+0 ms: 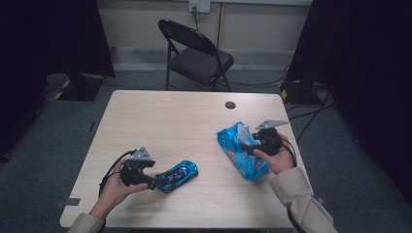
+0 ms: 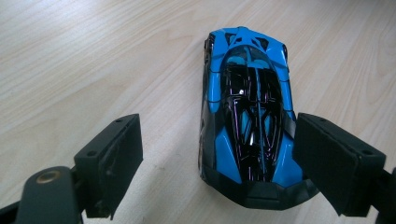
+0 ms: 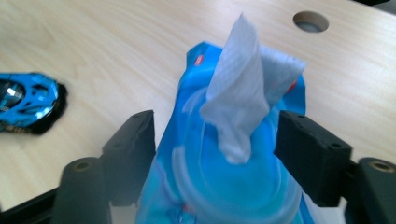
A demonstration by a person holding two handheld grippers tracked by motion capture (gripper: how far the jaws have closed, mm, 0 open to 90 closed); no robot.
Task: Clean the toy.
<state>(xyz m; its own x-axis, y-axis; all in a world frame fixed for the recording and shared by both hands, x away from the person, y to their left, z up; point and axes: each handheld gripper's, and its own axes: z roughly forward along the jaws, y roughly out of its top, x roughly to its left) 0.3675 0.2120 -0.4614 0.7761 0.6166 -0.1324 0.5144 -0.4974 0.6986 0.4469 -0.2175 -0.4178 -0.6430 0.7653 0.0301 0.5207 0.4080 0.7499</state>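
Wipes pack (image 3: 219,177), soft and crinkly with one sheet (image 3: 247,88) sticking up, sits at the table's (image 1: 194,116) right side between the right gripper's (image 3: 215,144) jaws, apparently squeezed at its sides, best held mid-body, while the left gripper (image 2: 210,154) gapes unclenched around the toy car (image 2: 247,112)

On the table (image 1: 194,121) — toy car (image 1: 179,175) at seven o'clock, wipes pack (image 1: 238,150) at four, a wipe (image 3: 247,88) poking from it; chair (image 1: 197,53) beyond at twelve.
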